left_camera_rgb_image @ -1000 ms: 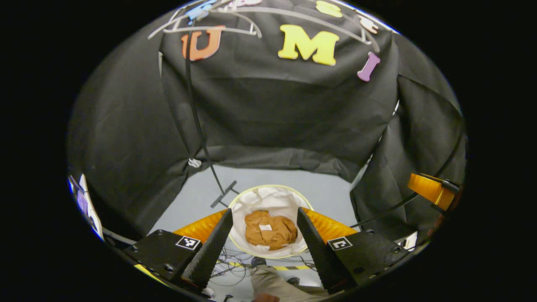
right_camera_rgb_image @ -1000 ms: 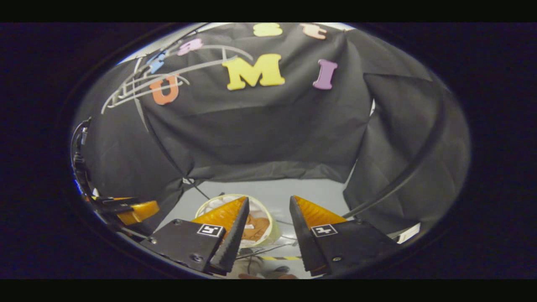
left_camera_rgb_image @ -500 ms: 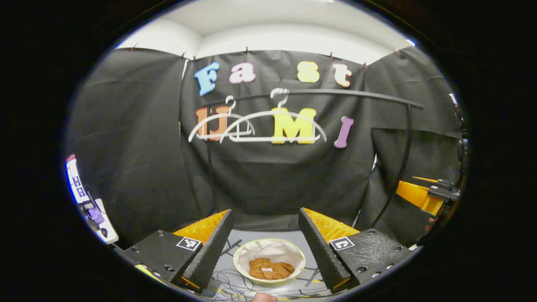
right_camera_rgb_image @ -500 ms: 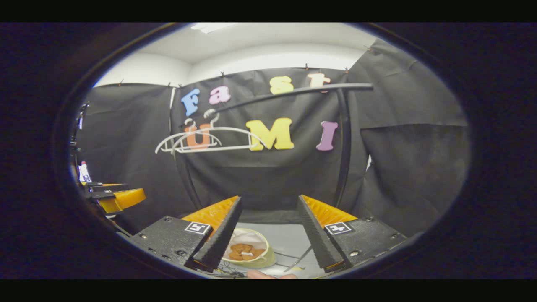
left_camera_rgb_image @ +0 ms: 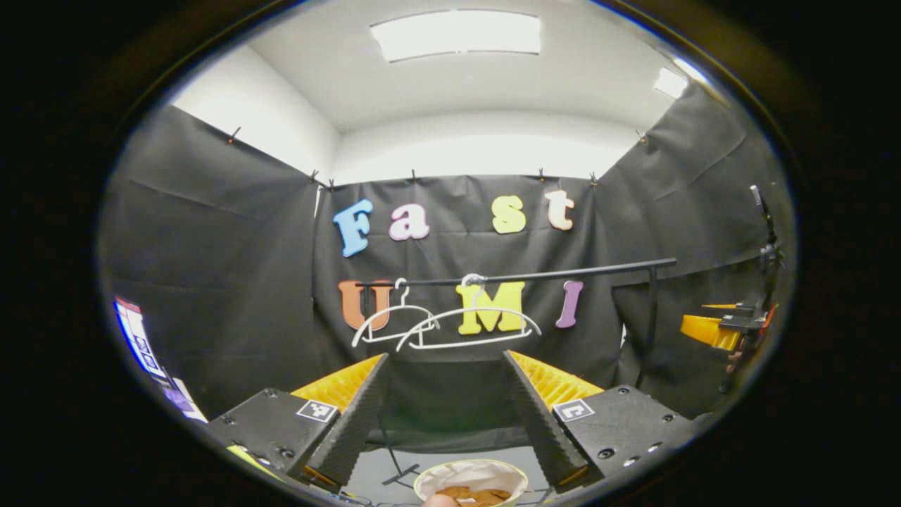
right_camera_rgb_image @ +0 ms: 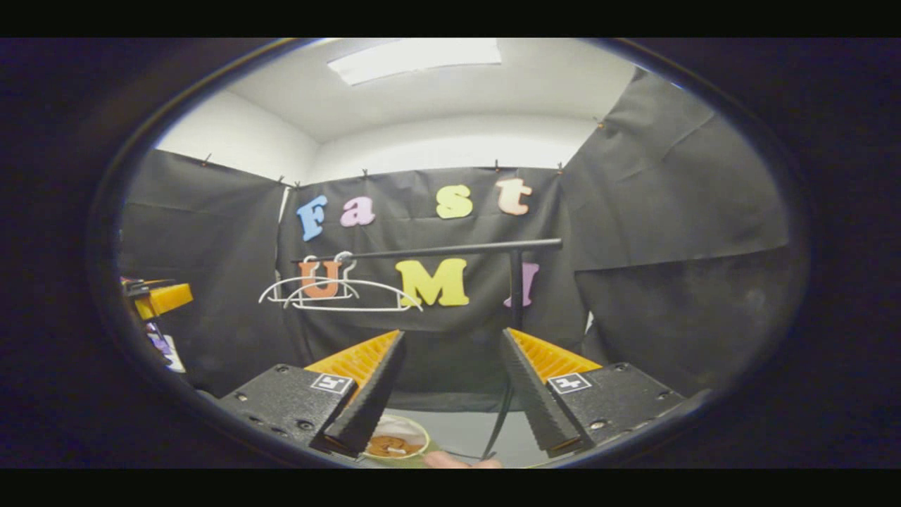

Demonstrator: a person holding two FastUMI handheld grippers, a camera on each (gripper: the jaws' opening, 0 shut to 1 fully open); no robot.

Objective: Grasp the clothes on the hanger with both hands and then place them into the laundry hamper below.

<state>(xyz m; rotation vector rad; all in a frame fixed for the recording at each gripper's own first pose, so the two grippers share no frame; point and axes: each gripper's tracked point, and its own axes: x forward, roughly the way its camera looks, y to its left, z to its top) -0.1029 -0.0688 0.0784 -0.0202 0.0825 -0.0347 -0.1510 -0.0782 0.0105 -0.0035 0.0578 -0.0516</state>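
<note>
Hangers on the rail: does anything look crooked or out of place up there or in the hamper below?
Nothing is damaged or spilled. Both white hangers hang bare on the black rail, the nearer one tilted slightly. The brown garment lies crumpled inside the hamper. Both tongs are open and empty.

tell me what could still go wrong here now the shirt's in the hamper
Little, probably. The two white hangers hang bare on the black rail; a raised gripper might knock them off. The brown garment lies inside the laundry hamper, with both the left gripper and right gripper open and empty.
</note>
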